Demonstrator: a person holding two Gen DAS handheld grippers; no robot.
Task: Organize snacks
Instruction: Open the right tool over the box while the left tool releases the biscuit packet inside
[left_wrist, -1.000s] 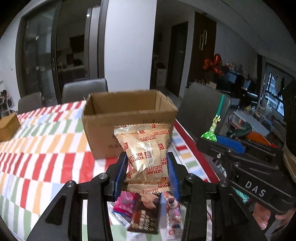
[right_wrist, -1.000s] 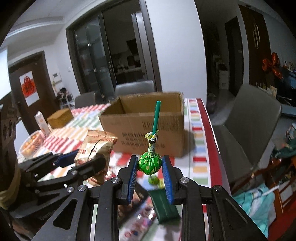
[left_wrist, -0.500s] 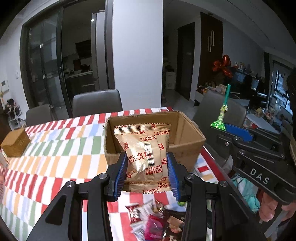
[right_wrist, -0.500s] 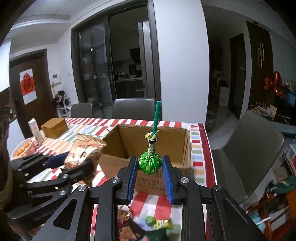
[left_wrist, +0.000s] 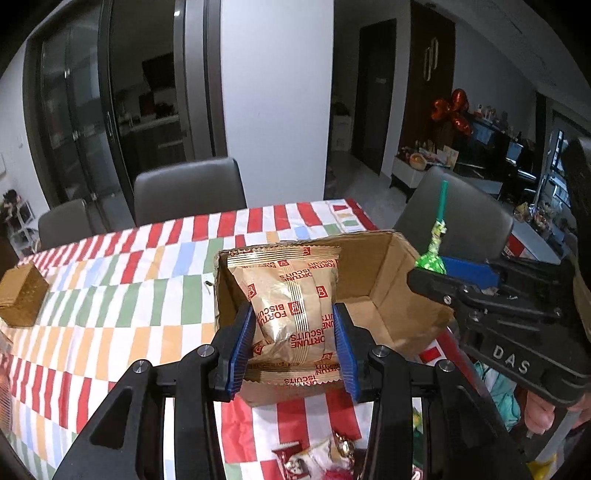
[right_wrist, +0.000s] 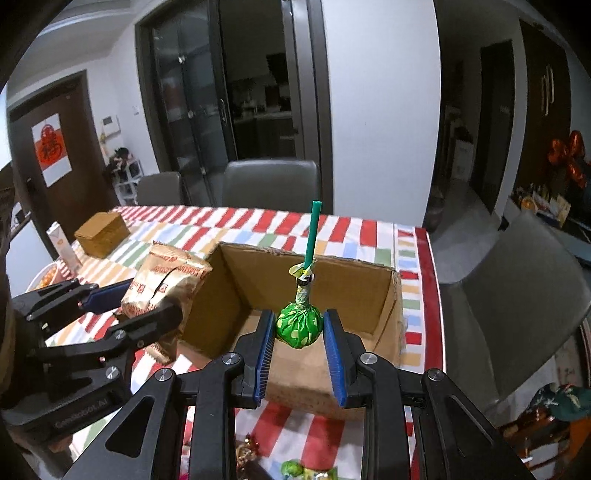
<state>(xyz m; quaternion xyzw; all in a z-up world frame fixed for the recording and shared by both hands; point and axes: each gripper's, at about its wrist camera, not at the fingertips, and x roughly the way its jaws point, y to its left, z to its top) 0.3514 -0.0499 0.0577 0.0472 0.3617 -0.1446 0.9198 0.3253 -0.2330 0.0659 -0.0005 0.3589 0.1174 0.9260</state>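
Looking across my two views from left to right, I start at nine o'clock on the striped tablecloth (left_wrist: 110, 280), where a small tan box (left_wrist: 22, 297) sits well apart from everything else. In the right view a carton (right_wrist: 62, 243) stands just beside that tan box.

My left gripper (left_wrist: 293, 343) is clamped on the biscuit pack (left_wrist: 291, 295), blue pads pressing both its sides. The pack stands upright, held over the near left corner of the open cardboard box (left_wrist: 391, 295).

At three o'clock from it, my right gripper (right_wrist: 299, 334) is closed narrow on the lollipop (right_wrist: 298, 325), pads against its green spotted wrapper, green stick pointing to twelve o'clock. The lollipop hangs above the box's open interior, near the front wall.

At six o'clock, close under both grippers, loose wrapped sweets (left_wrist: 321, 454) lie on the cloth in front of the box.

Grey chairs (right_wrist: 271, 182) stand at twelve o'clock behind the table, and another at three o'clock.
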